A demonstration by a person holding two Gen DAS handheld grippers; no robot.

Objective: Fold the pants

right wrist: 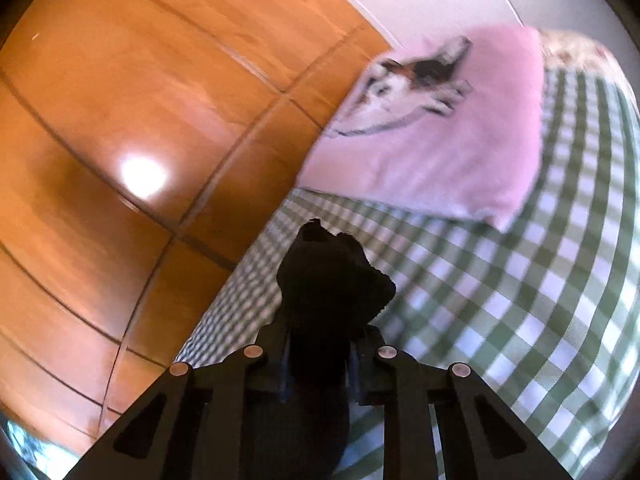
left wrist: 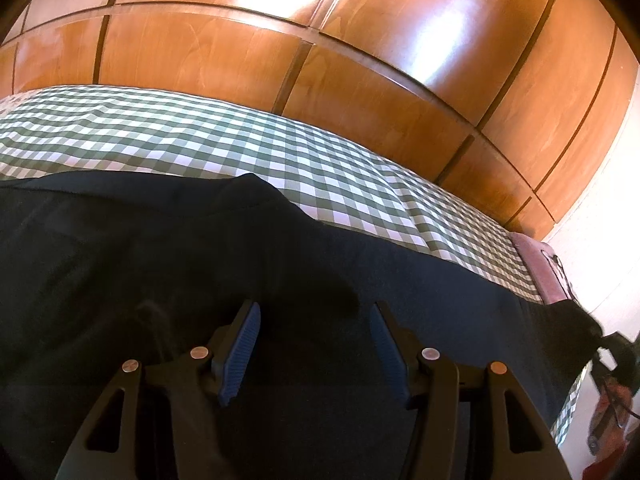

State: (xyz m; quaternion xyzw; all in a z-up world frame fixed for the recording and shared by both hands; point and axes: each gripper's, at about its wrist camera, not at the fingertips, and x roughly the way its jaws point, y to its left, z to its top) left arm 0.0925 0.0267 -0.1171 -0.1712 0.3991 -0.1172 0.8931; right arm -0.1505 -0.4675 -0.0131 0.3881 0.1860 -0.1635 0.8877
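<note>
Dark navy pants (left wrist: 160, 248) lie spread across a bed with a green-and-white checked cover (left wrist: 200, 136). My left gripper (left wrist: 315, 320) is open just above the pants, its blue pads (left wrist: 240, 352) apart with nothing between them. My right gripper (right wrist: 318, 344) is shut on a bunched end of the pants (right wrist: 332, 276), held up over the checked cover (right wrist: 520, 300). In the left wrist view the right gripper (left wrist: 616, 350) shows at the far right edge, holding the pants' end.
Glossy wooden wardrobe doors (left wrist: 320, 60) stand right behind the bed and fill the left of the right wrist view (right wrist: 120, 140). A pink pillow with a printed picture (right wrist: 440, 132) lies at the bed's head. A white wall (left wrist: 608, 208) is at the right.
</note>
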